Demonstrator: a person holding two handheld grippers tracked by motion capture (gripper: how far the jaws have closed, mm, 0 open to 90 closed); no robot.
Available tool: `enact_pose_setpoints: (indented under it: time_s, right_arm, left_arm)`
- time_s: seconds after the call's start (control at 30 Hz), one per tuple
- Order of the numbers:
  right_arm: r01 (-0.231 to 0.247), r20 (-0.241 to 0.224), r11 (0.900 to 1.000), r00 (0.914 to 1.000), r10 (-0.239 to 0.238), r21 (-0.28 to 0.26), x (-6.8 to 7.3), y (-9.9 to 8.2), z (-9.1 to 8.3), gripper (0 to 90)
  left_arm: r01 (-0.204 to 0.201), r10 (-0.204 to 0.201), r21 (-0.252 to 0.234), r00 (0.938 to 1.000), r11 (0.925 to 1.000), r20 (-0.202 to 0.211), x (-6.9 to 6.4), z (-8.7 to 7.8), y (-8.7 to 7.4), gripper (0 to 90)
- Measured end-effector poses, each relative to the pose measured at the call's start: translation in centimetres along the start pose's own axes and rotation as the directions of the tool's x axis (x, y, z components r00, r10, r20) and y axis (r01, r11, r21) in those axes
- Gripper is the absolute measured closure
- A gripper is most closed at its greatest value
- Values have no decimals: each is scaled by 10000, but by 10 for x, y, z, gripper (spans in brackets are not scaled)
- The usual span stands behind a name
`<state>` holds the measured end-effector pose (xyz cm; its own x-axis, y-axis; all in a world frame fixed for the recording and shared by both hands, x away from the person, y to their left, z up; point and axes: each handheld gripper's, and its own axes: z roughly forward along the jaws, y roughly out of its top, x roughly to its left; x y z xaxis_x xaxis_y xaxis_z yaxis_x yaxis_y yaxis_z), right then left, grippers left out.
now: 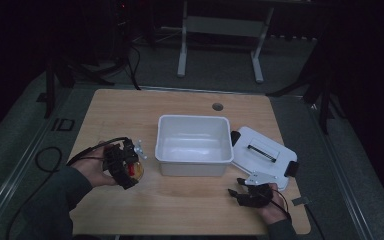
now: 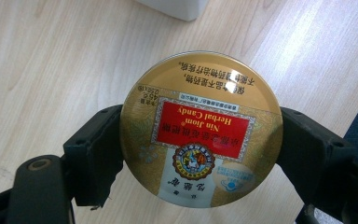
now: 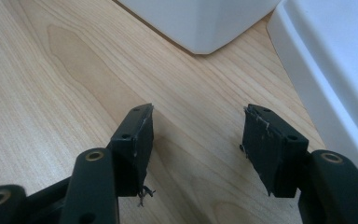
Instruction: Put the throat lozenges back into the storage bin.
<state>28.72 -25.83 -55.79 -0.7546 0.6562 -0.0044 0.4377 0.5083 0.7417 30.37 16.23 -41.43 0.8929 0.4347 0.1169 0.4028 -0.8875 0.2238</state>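
Over the table, high view: my left gripper (image 1: pixel 130 167) holds the candy tin (image 1: pixel 137 170) left of the white bin (image 1: pixel 194 159) | left gripper view: jaws pinch tin's (image 2: pixel 200 128) rim only; I fear it slips | right gripper view: right gripper (image 3: pixel 196 140) gapes, idle beside lid (image 3: pixel 335 70)

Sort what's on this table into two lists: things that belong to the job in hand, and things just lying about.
In the job:
- round candy tin, clamped in the left gripper
- open white bin, likely where it goes
- bin lid, lying beside the bin

Lying about:
- small pale object by the left gripper, too small to identify
- right gripper, open and idle on the wooden table
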Motion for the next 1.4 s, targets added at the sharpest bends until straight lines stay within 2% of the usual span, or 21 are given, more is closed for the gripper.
enact_pose_setpoints:
  time_s: [0.87, 1.4]
  right_arm:
    - [12, -28, 10000, 10000, -12, -25, 0, 0, 0, 424]
    - [28, -45, 10000, 10000, -29, -44, 0, -1, 0, 417]
  left_arm:
    - [-478, 475, -185, 9987, 9987, -186, 14, -24, 31, 207]
    - [-521, 515, -342, 9985, 9981, -174, 22, -32, 48, 207]
